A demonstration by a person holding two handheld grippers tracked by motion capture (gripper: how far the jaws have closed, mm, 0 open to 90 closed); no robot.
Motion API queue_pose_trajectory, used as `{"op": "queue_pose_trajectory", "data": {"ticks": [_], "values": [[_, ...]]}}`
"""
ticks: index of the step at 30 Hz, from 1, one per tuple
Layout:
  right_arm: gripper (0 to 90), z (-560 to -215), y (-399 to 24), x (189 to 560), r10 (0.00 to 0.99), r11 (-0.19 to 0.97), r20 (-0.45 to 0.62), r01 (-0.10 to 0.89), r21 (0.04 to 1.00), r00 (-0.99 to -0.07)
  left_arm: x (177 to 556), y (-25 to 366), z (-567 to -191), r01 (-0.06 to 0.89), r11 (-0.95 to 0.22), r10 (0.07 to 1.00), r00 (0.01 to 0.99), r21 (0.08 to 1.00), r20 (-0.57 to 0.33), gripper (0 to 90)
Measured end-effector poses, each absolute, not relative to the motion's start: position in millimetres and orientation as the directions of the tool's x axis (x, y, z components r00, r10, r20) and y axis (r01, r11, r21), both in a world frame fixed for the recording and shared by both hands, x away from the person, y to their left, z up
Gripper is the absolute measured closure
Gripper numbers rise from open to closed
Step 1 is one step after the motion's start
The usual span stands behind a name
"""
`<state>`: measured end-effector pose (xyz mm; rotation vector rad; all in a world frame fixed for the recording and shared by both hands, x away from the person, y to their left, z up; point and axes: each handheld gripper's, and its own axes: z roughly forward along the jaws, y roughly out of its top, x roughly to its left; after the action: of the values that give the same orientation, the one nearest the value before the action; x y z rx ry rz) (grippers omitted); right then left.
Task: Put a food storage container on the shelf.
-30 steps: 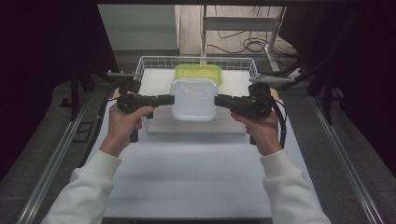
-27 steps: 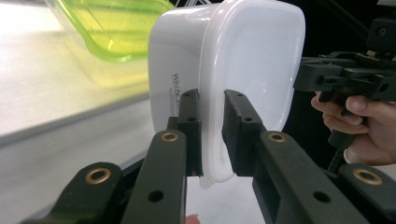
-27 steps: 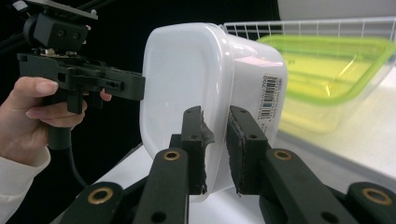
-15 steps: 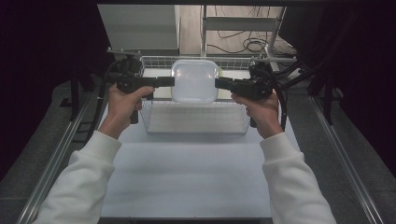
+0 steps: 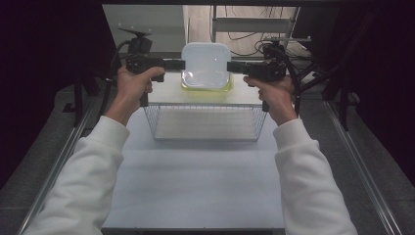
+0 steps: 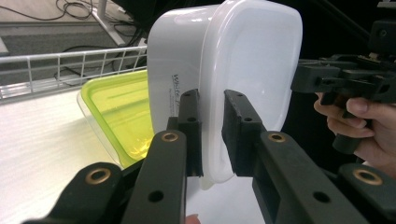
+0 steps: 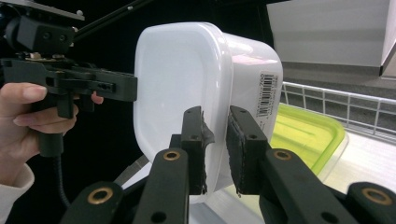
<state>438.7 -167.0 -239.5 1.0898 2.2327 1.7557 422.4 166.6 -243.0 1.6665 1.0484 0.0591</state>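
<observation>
A white lidded plastic container [image 5: 205, 63] hangs in the air over the far end of a wire basket [image 5: 205, 128]. My left gripper [image 5: 182, 64] is shut on its left rim and my right gripper [image 5: 230, 66] is shut on its right rim. In the left gripper view the jaws [image 6: 212, 100] pinch the rim of the container [image 6: 252, 56]. The right gripper view shows its jaws [image 7: 215, 116] clamped on the opposite edge of the container [image 7: 177, 79]. Below it a clear container with a green lid [image 5: 192, 88] rests in the basket.
The green-lidded container [image 6: 121, 112] lies flat against the basket's far wire wall [image 6: 70, 70]. White tabletop [image 5: 195, 186] stretches in front of the basket. Metal rails [image 5: 357, 161] run along both sides, with cables and dark frames beyond the far edge.
Both grippers have carried the white container upward and farther away from the person, from over the basket's middle to above the green-lidded container. The grip on both rims is unchanged.
</observation>
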Motion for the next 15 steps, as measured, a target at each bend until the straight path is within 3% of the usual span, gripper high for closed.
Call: {"op": "queue_pose_trajectory", "data": {"ticks": [15], "values": [[76.6, -247, -168, 464, 0.596, 0.081, 0.410, 0.560, 0.825, -0.690, 448, 165, -252, 0.670, -0.003, 0.642, 0.570, 0.742, -0.512, 78.1]]}}
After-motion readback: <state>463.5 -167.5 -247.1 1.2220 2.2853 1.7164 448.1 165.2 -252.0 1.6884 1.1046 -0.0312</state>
